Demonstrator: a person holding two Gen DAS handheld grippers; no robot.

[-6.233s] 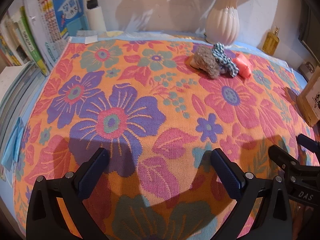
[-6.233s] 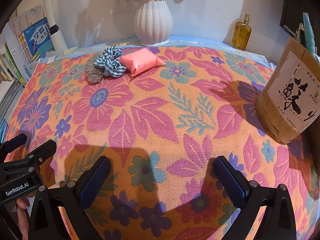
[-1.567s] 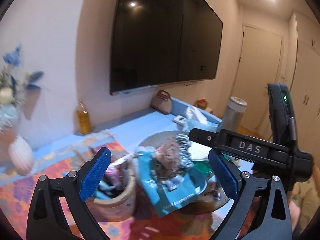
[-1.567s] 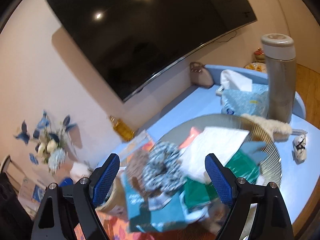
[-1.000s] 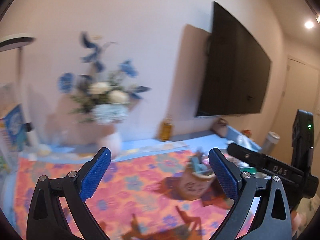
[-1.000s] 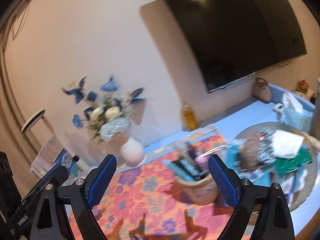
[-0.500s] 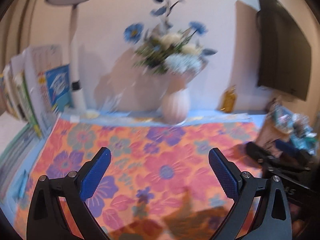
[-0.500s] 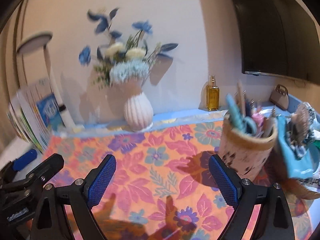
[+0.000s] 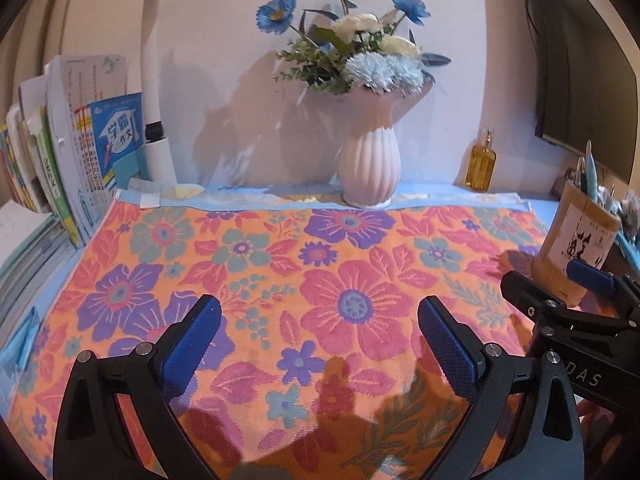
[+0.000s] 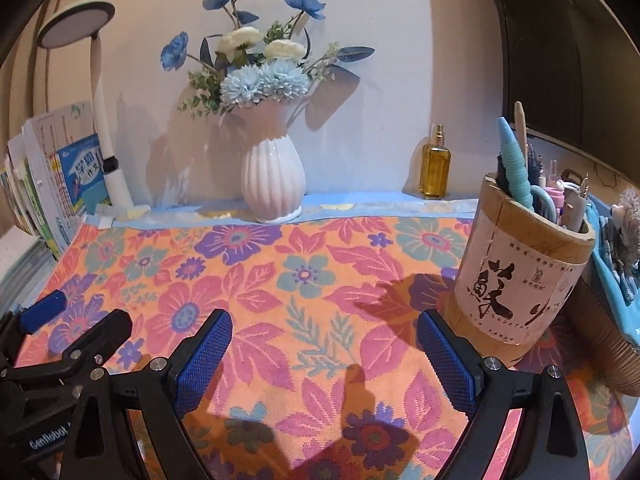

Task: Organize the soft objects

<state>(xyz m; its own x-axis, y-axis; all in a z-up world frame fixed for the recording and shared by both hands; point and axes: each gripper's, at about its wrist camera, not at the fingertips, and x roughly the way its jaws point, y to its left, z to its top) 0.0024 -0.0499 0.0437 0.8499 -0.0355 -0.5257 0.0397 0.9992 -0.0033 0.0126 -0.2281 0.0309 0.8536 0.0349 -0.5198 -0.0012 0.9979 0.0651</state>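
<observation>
My left gripper (image 9: pixel 320 340) is open and empty, low over the flowered orange cloth (image 9: pixel 304 272). My right gripper (image 10: pixel 324 352) is open and empty over the same cloth (image 10: pixel 280 280). No soft objects lie on the cloth. In the right wrist view, at the far right edge, a fuzzy brown soft object (image 10: pixel 628 220) and a checked scrunchie (image 10: pixel 618 272) rest on a teal item (image 10: pixel 608 264) behind the pen holder. The right gripper's body (image 9: pixel 560 320) shows at the right of the left wrist view; the left gripper's body (image 10: pixel 52 344) shows at the left of the right wrist view.
A white ribbed vase with flowers (image 9: pixel 368 164) stands at the back. A yellow perfume bottle (image 10: pixel 434 168), a bamboo pen holder (image 10: pixel 516 276), a white desk lamp (image 10: pixel 100 120) and stacked books (image 9: pixel 60 168) surround the cloth. A dark TV (image 10: pixel 560 40) hangs at right.
Both grippers have swung back from the right side table to face the cloth and vase. The soft objects that lay on the cloth earlier now sit at the right beyond the pen holder.
</observation>
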